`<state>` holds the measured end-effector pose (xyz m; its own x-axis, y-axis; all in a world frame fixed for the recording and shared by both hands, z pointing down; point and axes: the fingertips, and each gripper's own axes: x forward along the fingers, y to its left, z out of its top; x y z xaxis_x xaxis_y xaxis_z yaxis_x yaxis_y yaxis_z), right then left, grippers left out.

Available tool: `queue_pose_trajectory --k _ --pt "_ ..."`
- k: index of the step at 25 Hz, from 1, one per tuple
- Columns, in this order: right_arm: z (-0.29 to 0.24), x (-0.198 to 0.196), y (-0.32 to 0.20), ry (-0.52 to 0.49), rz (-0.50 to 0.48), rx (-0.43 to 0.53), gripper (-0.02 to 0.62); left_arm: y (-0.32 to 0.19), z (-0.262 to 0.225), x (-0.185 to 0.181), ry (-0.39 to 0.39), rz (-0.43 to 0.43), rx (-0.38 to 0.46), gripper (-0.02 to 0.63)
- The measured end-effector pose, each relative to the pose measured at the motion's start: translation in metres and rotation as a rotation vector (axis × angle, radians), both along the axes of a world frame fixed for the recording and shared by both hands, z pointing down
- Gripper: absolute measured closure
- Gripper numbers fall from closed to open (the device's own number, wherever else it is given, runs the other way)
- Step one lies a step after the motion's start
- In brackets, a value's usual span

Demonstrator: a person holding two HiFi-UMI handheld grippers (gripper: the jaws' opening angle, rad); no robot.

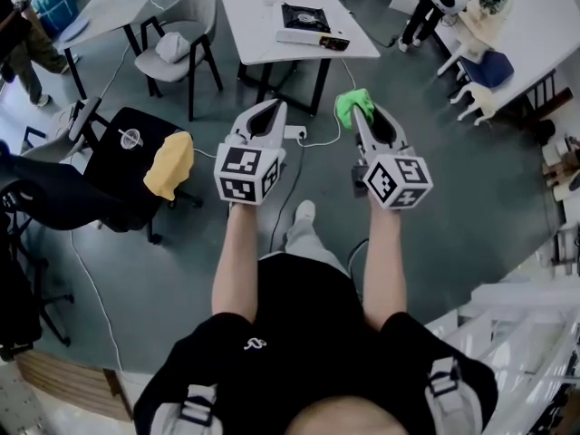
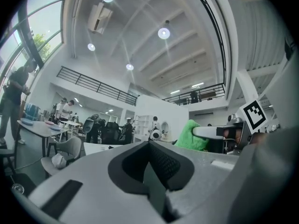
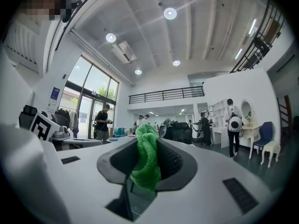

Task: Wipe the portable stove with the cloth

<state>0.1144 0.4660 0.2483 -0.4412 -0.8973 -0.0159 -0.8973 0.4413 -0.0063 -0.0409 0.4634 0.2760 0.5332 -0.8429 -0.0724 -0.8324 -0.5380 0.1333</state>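
Note:
The black portable stove (image 1: 306,16) lies on a white table (image 1: 258,27) at the far end of the head view, well beyond both grippers. My right gripper (image 1: 355,113) is held out in the air, shut on a bright green cloth (image 1: 352,104). In the right gripper view the cloth (image 3: 145,160) hangs bunched between the jaws of the right gripper (image 3: 147,139). My left gripper (image 1: 272,109) is level with it to the left, jaws together and nothing between them. The left gripper view shows the left gripper (image 2: 150,146) closed, and the green cloth (image 2: 191,135) off to the right.
A grey chair (image 1: 186,25) stands left of the table. A black office chair (image 1: 127,166) carries a yellow cloth (image 1: 170,166). A power strip (image 1: 294,134) and cables lie on the floor ahead. White tables and chairs (image 1: 480,80) stand at the right. Several people stand in the distance.

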Motion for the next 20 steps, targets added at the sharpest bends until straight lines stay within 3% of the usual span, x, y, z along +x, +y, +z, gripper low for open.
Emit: queue_pose_trajectory --k 11,17,20 --pt "0.052 0.047 -0.1 -0.056 0.009 -0.097 0.499 -0.089 0.051 0.061 -0.056 0.022 -0.092 0.607" --pt "0.106 0.074 -0.174 -0.054 -0.02 -0.212 0.5 -0.159 0.101 0.077 -0.012 -0.058 -0.215 0.607" --pt "0.123 0.094 -0.208 -0.073 -0.023 -0.251 0.5 -0.192 0.124 0.093 -0.037 -0.084 -0.277 0.607"
